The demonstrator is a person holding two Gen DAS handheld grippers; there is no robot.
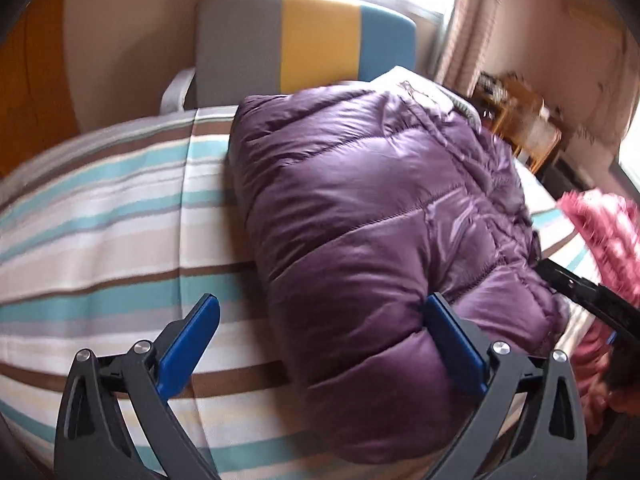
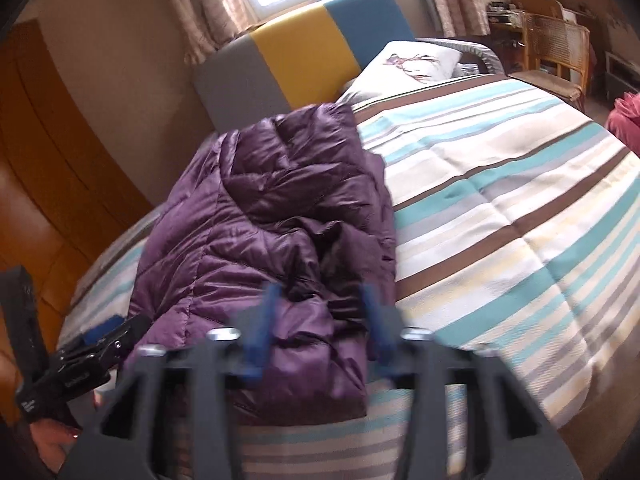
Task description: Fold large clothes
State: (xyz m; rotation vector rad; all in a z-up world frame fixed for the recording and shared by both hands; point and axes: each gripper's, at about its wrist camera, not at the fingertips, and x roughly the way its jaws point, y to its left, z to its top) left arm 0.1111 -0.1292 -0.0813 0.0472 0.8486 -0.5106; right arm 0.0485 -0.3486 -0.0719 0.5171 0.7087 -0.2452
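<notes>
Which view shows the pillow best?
The right wrist view: the white pillow lies in full sight by the headboard. In the left wrist view the purple puffer jacket hides all but a blurred sliver.

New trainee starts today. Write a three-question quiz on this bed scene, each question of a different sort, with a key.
1. True or false: the left gripper is shut on the purple puffer jacket.
2. Which colour is the middle panel of the headboard? A grey, B yellow, C blue.
3. Fill in: the jacket lies on a ______ bedspread.

Key
1. False. Its jaws stand wide apart, with one blue pad against the jacket's near end and the other over the bedspread.
2. B.
3. Striped.
</notes>
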